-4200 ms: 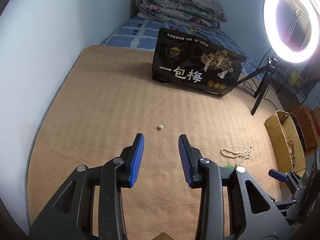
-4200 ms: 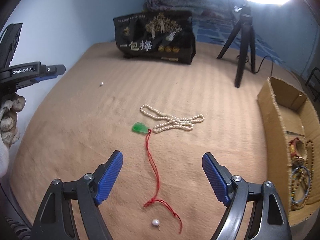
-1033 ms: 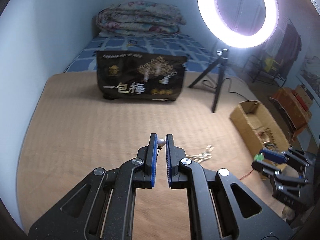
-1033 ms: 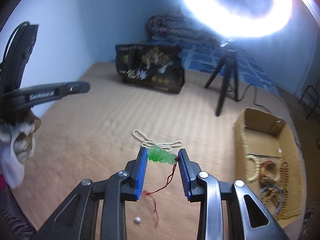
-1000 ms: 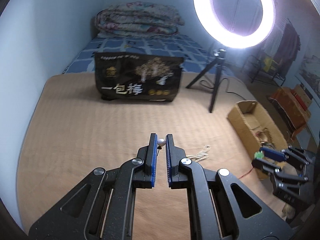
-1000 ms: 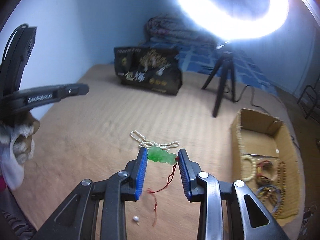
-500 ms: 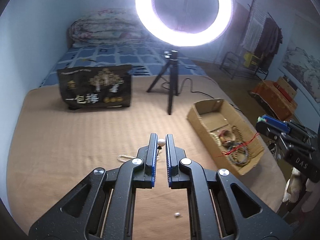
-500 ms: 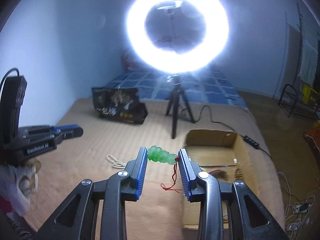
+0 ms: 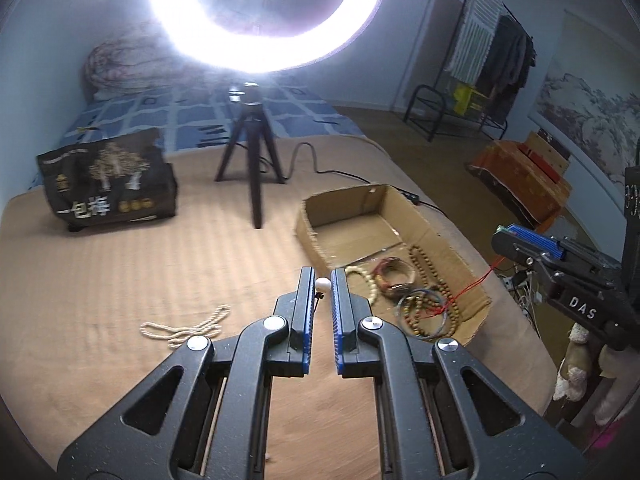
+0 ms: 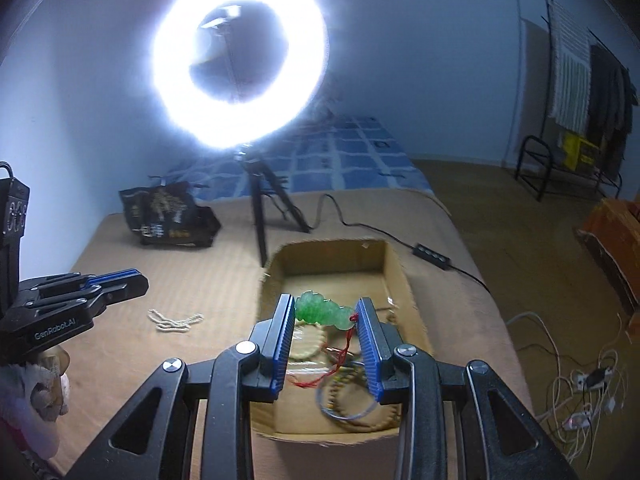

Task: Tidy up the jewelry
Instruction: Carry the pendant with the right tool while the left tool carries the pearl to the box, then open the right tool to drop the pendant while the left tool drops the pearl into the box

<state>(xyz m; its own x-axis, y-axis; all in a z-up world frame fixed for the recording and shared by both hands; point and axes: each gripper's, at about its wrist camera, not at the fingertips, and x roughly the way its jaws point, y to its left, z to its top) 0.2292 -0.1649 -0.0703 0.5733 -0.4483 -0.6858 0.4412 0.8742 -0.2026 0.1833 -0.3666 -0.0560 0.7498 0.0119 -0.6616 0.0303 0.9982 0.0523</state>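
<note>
Tan bedcover (image 9: 120, 264) under a lit ring light (image 10: 240, 60) on its tripod (image 9: 250, 168); black bag (image 9: 106, 182) at the far side; cardboard box (image 9: 424, 220) to the right, beads and bangles lying inside.

Versus 0.5 s ago: both views have swung further right and closer to the box; ring light now fills the top of the left view; bag has slid toward the left edge.

Left gripper (image 9: 322, 284): level, pads pressed on a pearl (image 9: 322, 282) at the tips, held above the cover beside the box's near-left wall. Right gripper (image 10: 325, 316): pointing down over the box, pinching the green pendant (image 10: 322, 312) across its length; red cord (image 10: 340, 356) hangs from it into the box.

White necklace (image 9: 186, 322) lies on the cover, left of the box, clear of both grippers.
</note>
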